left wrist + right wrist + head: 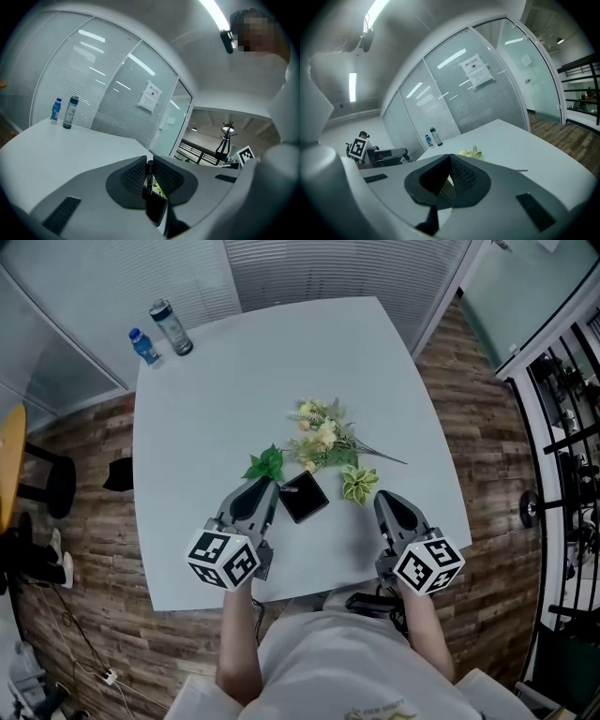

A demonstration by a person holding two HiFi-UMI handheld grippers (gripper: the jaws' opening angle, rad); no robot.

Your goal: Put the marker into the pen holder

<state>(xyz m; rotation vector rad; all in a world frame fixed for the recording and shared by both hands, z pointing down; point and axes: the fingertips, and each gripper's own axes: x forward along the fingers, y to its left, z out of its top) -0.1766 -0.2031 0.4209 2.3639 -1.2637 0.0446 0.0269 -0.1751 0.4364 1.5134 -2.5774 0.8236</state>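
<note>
A black marker stands upright between the pads of my left gripper, which is shut on it. Just below and beyond the jaws is the black square pen holder. In the head view the pen holder sits on the white table, right beside the tips of the left gripper. My right gripper rests to the right of the holder. In the right gripper view its jaws meet at the tips of the right gripper with nothing between them.
A bunch of artificial flowers lies just behind the pen holder, with a leafy sprig near the right gripper. Two bottles stand at the table's far left corner. The table's near edge is close to the person's body.
</note>
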